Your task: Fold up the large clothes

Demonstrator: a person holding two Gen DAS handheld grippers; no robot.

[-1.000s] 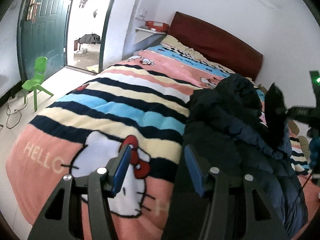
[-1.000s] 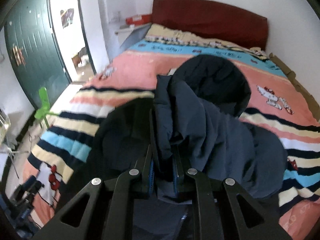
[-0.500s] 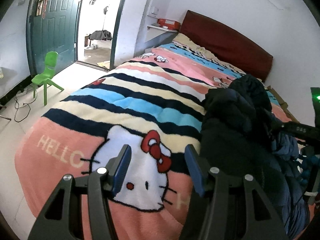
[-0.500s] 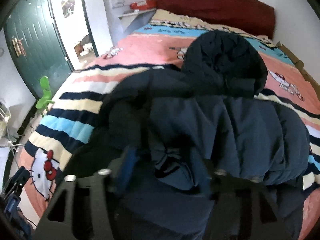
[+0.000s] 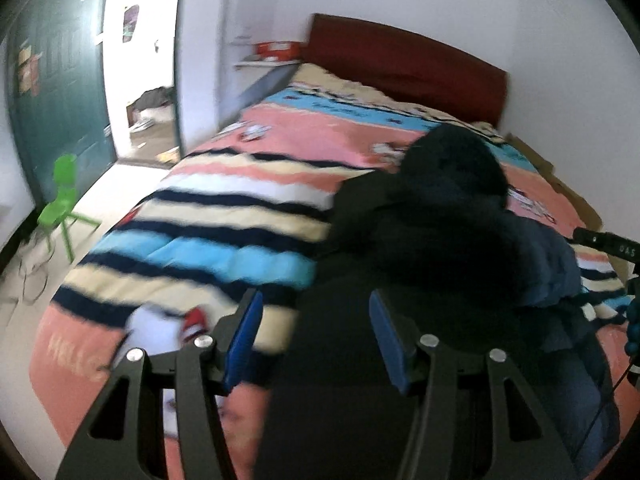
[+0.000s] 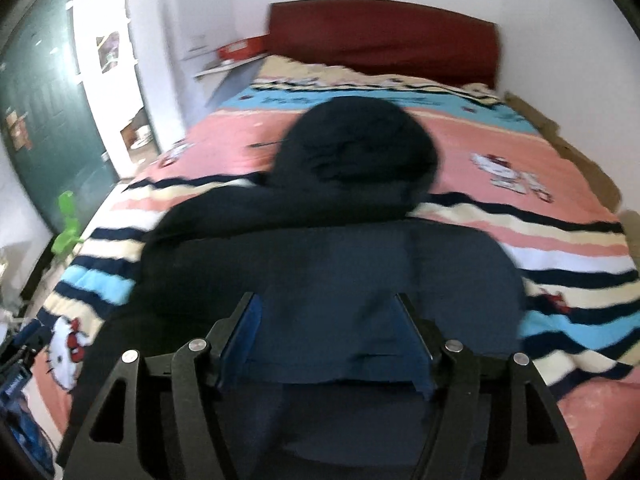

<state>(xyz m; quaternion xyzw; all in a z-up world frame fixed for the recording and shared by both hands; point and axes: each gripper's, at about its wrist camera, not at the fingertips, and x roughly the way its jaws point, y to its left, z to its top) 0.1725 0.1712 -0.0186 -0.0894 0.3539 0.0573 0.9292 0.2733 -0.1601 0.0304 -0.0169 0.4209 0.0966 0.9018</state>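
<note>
A dark navy hooded jacket [image 5: 440, 220] lies on the striped cartoon-cat blanket [image 5: 224, 216], its hood [image 6: 356, 152] toward the headboard. The left gripper [image 5: 315, 300] is open above the jacket's near left edge, with nothing pinched between its blue pads. The right gripper [image 6: 325, 300] stands open over the jacket [image 6: 340, 248]'s lower body, where the fabric lies flat below the fingers and is not gripped. Part of the right tool [image 5: 608, 242] shows at the right edge of the left wrist view. Both views are motion-blurred.
The bed's dark red headboard [image 5: 404, 68] is against the far wall. A shelf with a red box [image 5: 276, 50] is beside it. On the floor to the left are a green chair [image 5: 64, 200], a green door [image 5: 52, 92], an open doorway and loose cables.
The right gripper went from shut on a bunched fold of the jacket to open, and the fabric has dropped flat. The left gripper swung right, from over the cat print to the jacket's edge.
</note>
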